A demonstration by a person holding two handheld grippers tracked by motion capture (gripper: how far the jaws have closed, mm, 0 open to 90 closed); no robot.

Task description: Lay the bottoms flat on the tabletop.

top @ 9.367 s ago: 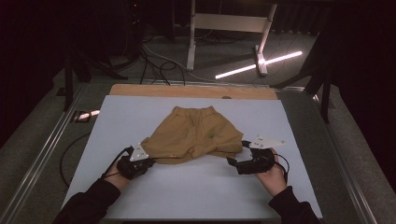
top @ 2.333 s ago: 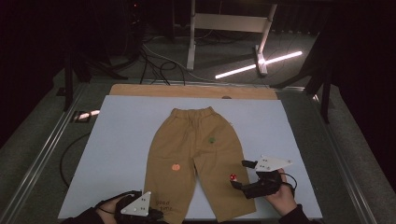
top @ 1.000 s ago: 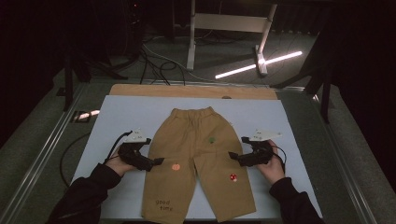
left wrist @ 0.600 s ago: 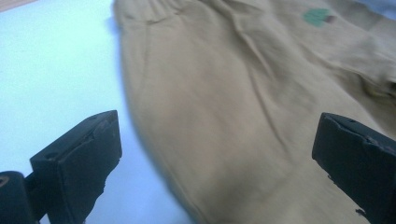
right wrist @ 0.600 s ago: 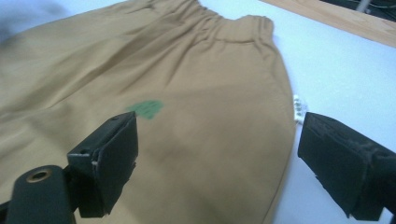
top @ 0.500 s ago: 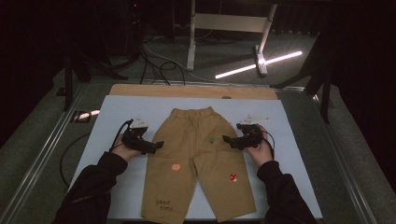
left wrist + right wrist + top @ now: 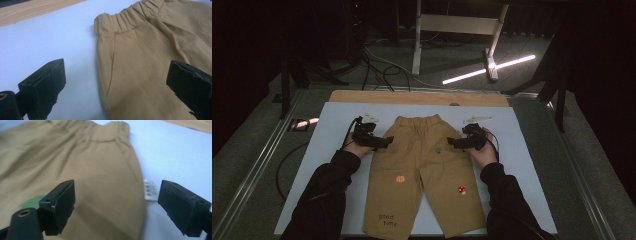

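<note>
Tan child's trousers point(image 7: 422, 170) lie flat on the white sheet point(image 7: 332, 125), waistband beyond both tongs. The left gripper point(image 7: 384, 142) and right gripper point(image 7: 452, 143) stand wide open, each straddling a side seam just below the waistband point(image 7: 125, 18). A clean grip probably needs both jaws lowered evenly over the hem edge, clear of the paper tag point(image 7: 150, 190) beside the right jaw.
</note>
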